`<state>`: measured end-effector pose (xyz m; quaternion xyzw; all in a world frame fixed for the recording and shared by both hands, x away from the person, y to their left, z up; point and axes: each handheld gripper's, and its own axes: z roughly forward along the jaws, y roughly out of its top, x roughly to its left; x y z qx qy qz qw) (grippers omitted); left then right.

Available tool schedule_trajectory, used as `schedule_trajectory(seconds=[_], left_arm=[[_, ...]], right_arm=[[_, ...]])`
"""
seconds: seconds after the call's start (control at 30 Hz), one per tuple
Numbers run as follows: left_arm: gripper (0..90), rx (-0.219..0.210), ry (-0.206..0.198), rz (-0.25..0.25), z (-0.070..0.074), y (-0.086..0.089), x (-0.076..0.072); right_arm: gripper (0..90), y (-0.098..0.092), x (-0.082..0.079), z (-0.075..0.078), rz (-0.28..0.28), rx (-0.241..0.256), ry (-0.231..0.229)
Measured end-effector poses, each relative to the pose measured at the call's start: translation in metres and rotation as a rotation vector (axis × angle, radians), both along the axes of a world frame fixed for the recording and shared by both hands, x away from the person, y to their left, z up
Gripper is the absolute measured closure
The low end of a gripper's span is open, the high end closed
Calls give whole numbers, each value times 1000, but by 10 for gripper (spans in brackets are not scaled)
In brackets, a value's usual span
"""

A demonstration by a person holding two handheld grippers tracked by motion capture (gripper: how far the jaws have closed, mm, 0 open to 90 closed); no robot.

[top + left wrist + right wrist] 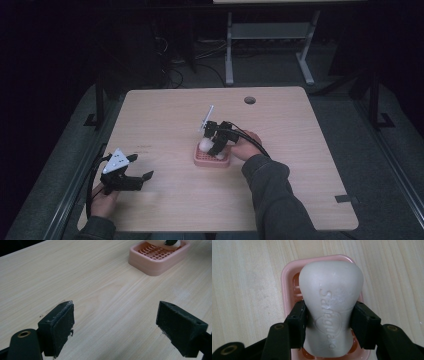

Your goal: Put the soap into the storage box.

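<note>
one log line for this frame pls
right tool: shut on soap bar, over pink soap dish | left tool: open, idle above table

I'm watching the table (165,107) from above and behind; my left gripper view is skimming low across it, my right one is peering down close, all sharing the pink soap dish (211,159).

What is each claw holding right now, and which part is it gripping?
The right claw is shut on the white soap bar, pinching its narrower waist from both sides over the pink soap dish. The left claw is open, holding nothing.
</note>
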<state>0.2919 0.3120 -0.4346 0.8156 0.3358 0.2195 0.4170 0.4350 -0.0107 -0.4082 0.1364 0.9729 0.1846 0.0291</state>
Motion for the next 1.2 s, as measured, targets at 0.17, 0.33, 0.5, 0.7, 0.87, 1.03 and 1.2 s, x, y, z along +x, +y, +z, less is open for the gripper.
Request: schedule_trajectory(seconds=[0.17,0.33,0.5,0.7,0.87,1.03,1.2], left_arm=[[144,5,-1,-1,0,1,0],[144,7,-1,-2,0,1,0],[144,1,-4,1,0,1,0],[144,0,-6,-1,0,0,0],[144,0,-4,-1,0,0,0],[144,-4,-5,0,0,-1,0],[144,-2,-6,-1,0,-1,0]], right_arm=[[481,2,0,-2,3,-14,-2],[476,4,0,-4,2,-37,-13],[498,2,0,0,4,-9,-16],[445,-1,0,2,-9,-11,-12],[423,-1,-2,4,-7,5,-6],[393,-4,-4,9,-21,24,-1],[388,-10,-7,14,-33,46,-1]])
